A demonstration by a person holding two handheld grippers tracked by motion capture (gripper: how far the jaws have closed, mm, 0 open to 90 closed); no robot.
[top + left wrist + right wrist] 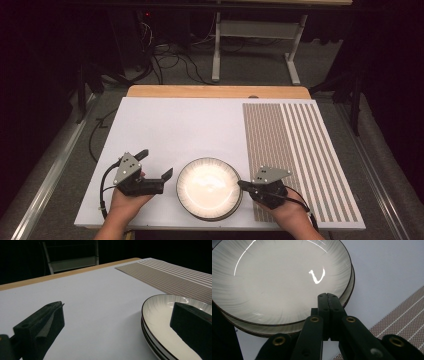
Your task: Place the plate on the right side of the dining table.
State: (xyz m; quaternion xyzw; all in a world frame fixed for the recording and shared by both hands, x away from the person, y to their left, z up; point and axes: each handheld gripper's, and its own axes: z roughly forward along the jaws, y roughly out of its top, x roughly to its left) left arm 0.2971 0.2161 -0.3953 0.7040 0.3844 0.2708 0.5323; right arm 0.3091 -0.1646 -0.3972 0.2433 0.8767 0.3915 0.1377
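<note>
Plates (209,189): a stack of white ribbed plates with dark rims, sitting on the white board (175,125) close to its near edge, roughly mid-width. The left gripper view shows at least two rims (150,332) stacked; exact count can't be told.

Left to right:

- Left gripper (159,166), in the person's left hand (127,197), near the board's near-left corner, just beside the stack's left side. Jaws spread wide, nothing between the pads. In the left gripper view one jaw stands over bare board, the other in front of the plate's left part; contact with the rim can't be told.
- Stack: top plate (279,282) empty, with glare on the glaze. Just left of where the striped mat starts.
- Right gripper (241,184), in the person's right hand (287,212), at the stack's right edge, over the left margin of the striped mat (300,150). Jaws clenched, pads pressed flat together. In the right gripper view the closed tip (327,296) sits over the rim of the top plate; nothing visibly pinched, and whether it touches or hovers can't be told.
- Striped mat covers the right part of the board, running far edge to near edge.

Wooden table edge (220,91) shows beyond the board's far edge.
</note>
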